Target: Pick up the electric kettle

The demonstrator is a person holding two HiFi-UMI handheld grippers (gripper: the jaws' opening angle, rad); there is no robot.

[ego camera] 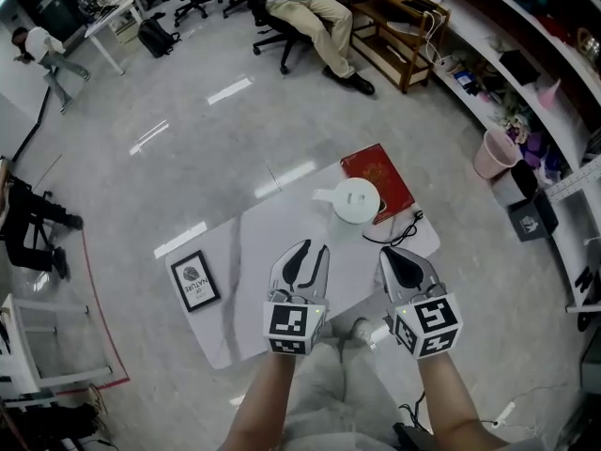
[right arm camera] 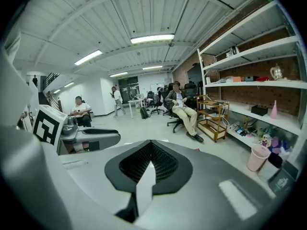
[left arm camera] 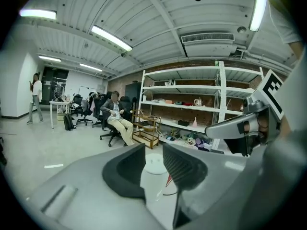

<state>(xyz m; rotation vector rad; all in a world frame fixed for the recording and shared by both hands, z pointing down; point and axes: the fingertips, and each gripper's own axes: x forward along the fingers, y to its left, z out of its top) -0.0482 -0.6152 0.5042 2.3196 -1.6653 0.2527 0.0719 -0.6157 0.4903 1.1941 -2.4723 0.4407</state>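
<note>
The white electric kettle [ego camera: 355, 200] stands on the far part of a white marble-look table [ego camera: 254, 242], its spout toward the left. My left gripper [ego camera: 315, 249] hovers over the table just short of the kettle, open with nothing in it. In the left gripper view the kettle [left arm camera: 154, 169] shows through the gap of the left gripper [left arm camera: 153, 150]. My right gripper [ego camera: 392, 252] is to the right, level with the left one, and shut on nothing. The right gripper [right arm camera: 151, 147] points past the table at the room, and the kettle is hidden in its view.
A red book [ego camera: 377, 178] lies beside the kettle at the far right corner. A black cable [ego camera: 404, 228] trails off the right edge. A framed picture [ego camera: 196, 280] lies at the table's left. A pink bin [ego camera: 495, 153], shelves and a seated person [ego camera: 315, 12] are beyond.
</note>
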